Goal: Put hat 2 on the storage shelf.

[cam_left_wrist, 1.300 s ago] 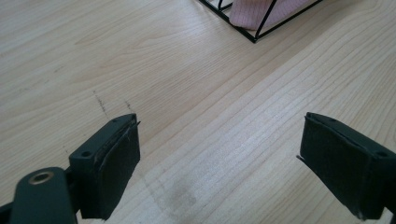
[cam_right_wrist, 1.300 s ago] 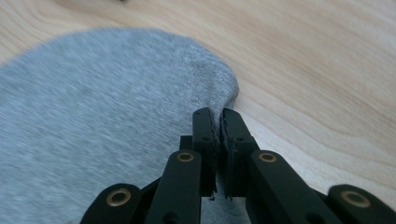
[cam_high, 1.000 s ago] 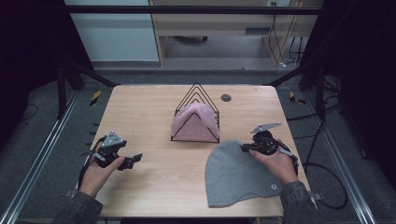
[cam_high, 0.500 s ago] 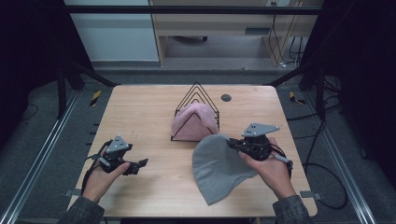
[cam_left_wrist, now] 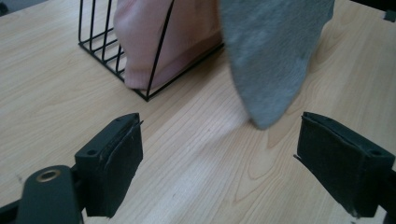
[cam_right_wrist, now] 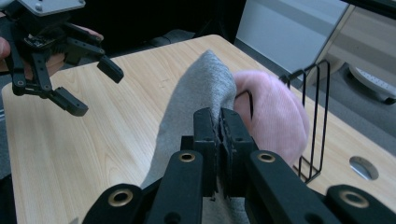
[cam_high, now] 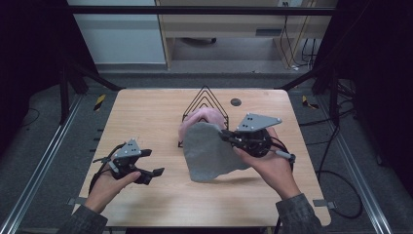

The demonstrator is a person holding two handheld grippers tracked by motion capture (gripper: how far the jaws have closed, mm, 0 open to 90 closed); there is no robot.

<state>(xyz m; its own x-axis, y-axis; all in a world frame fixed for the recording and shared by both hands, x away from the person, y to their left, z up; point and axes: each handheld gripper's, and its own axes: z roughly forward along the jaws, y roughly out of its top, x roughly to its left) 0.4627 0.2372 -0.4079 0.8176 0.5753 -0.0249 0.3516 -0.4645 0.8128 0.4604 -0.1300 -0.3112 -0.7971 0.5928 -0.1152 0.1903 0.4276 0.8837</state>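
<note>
Grey hat (cam_high: 210, 152); pink hat (cam_high: 204, 117); black wire rack (cam_high: 203, 99); pale wood-grain table (cam_high: 146, 117); black jaws.

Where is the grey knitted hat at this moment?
In the high view, the grey knitted hat hangs above the wooden table near its middle, clamped in the right gripper, just in front of the black wire rack holding the pink knitted hat.

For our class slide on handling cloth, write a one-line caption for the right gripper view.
Right gripper clamps a soft grey knitted hat beside a black wire rack holding a pink knitted hat.
</note>
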